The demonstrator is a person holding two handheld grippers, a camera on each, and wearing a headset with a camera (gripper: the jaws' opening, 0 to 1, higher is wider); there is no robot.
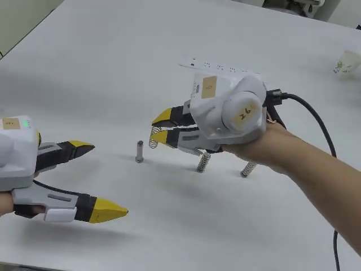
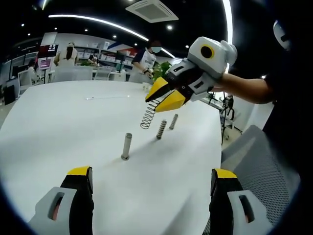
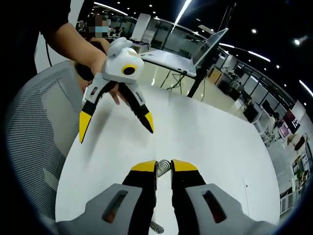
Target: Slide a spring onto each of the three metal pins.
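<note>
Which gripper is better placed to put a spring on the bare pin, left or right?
Right. The right gripper is shut on a spring and hangs close to the bare pin. The left gripper is open and holds nothing.

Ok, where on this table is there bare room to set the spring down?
Bare white tabletop lies open beyond the bare metal pin, up to the white power strip. More lies in front of the two spring-covered pins, towards the near edge. Crowded: around the pins, where the right gripper holds the coiled steel spring, and beside the open left gripper.
</note>
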